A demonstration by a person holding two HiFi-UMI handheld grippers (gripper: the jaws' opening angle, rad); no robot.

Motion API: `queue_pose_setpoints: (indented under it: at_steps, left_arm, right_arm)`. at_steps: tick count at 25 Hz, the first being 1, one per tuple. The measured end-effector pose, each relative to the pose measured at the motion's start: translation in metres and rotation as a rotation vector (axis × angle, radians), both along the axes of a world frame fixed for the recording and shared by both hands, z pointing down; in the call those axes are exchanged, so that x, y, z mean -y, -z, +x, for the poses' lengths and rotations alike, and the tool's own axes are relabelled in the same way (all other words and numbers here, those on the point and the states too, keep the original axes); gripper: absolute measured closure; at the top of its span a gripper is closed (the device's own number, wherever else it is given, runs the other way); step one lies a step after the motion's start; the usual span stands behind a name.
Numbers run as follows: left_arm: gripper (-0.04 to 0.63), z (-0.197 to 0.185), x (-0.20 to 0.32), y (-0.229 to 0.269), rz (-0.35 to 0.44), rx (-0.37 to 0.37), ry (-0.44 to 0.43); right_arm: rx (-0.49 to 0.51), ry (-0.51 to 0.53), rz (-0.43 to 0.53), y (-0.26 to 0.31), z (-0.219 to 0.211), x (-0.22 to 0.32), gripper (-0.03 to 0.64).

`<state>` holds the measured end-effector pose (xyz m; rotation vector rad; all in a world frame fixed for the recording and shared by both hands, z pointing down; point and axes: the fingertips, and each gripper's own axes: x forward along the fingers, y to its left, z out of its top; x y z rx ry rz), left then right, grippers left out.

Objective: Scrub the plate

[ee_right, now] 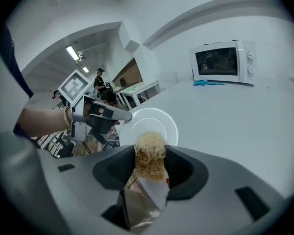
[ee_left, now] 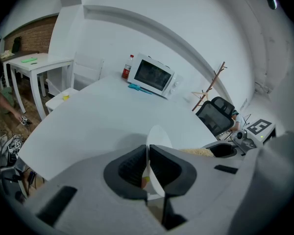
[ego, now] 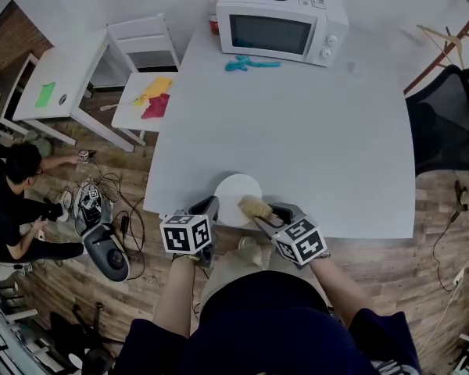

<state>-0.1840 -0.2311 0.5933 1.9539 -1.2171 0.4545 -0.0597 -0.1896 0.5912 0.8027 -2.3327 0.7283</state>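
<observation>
Two grips set: your left gripper (ego: 211, 207) fingers clamp plate (ego: 238, 192) rim at 8 o'clock, steadying it at worktop (ego: 297, 116) 6 o'clock edge; right gripper (ego: 263, 212) fingers pinch scrubber (ego: 255, 206), poised over plate's 4 o'clock.

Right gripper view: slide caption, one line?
Right claw grips a tan fibrous scrub pad close to the round white plate, whose rim the left claw pinches.

Bright, even light lay on the table (ego: 297, 131); a soft shadow fell near its front edge; a lamp (ee_right: 72, 53) glowed beyond it; both gripper views curved and darkened at the rims.
</observation>
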Motion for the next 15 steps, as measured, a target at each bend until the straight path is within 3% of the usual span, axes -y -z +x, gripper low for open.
queue_pose_setpoints:
  at_steps: [7,15]
  left_arm:
    - [0.563,-0.003,0.003,-0.007,-0.009,0.006,0.014]
    - [0.563,-0.008,0.013,-0.034,-0.055,0.018,0.046]
  right_arm:
    - [-0.016,-0.039,0.008,0.000,0.006,0.006,0.434]
    - [0.045,-0.103,0.036,0.018,0.008,0.008,0.434]
